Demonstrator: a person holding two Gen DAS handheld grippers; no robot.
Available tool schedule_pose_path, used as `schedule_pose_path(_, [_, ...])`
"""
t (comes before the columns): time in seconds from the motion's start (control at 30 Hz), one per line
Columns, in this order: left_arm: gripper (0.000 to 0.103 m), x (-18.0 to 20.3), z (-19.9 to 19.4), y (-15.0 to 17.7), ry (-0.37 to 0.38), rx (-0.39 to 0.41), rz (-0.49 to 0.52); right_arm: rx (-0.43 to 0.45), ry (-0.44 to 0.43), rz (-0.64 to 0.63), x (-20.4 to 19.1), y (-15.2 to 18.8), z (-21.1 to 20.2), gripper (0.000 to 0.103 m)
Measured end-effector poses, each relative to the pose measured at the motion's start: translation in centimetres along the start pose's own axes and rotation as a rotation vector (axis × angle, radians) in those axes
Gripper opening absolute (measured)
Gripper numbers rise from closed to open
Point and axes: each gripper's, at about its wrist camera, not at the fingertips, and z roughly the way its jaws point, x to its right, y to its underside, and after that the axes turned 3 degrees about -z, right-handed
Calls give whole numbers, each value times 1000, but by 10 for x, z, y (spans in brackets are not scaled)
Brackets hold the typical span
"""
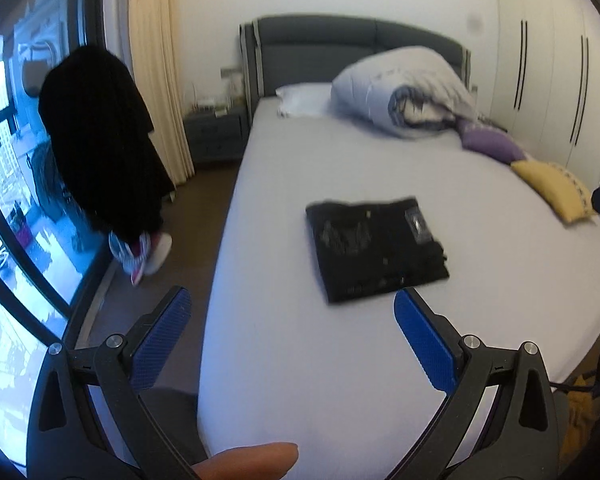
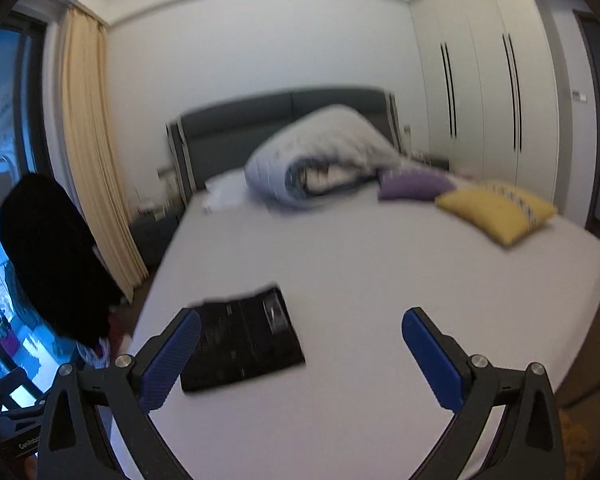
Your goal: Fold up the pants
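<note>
Black pants (image 1: 376,248) lie folded into a compact rectangle on the white bed (image 1: 300,360), with a small label facing up near one end. In the left wrist view my left gripper (image 1: 292,304) hovers open above the bed's near edge, short of the pants, holding nothing. A fingertip (image 1: 252,462) shows at the bottom edge. In the right wrist view the folded pants (image 2: 244,348) lie left of centre, just ahead of the left blue pad (image 2: 172,356). My right gripper (image 2: 300,328) is open and empty above the sheet (image 2: 380,280).
A rolled grey duvet (image 1: 404,88), a purple cushion (image 1: 490,142) and a yellow cushion (image 1: 552,190) lie toward the headboard and far side. A dark garment (image 1: 100,148) hangs by the window at left. White wardrobes (image 2: 492,100) line the right wall.
</note>
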Motion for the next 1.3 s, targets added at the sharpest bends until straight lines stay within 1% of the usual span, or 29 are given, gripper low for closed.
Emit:
schedule_pose_path(0.1, [103, 2, 11, 8, -2, -22, 4, -26, 6, -51, -10, 13, 8, 103])
schedule_pose_path(0.17, [103, 3, 17, 13, 3, -42, 4, -41, -2, -84, -17, 15, 18, 103])
schedule_pose_path(0.23, [103, 3, 22, 17, 8, -60, -1, -51, -12, -95, -22, 20, 23, 103])
schedule_pose_path(0.37, [103, -2, 34, 15, 19, -88, -8, -82, -33, -111, -31, 28, 33, 103])
schedule_pose_path(0.57, [103, -4, 47, 18, 23, -116, -9, -111, -51, -130, -41, 36, 40, 103])
schedule_pose_path(0.87, [103, -3, 59, 19, 24, -137, -8, -139, -62, -139, -50, 42, 43, 103])
schedule_pose_path(1.3, [103, -1, 66, 21, 23, -152, -6, -166, -72, -145, -55, 46, 50, 103])
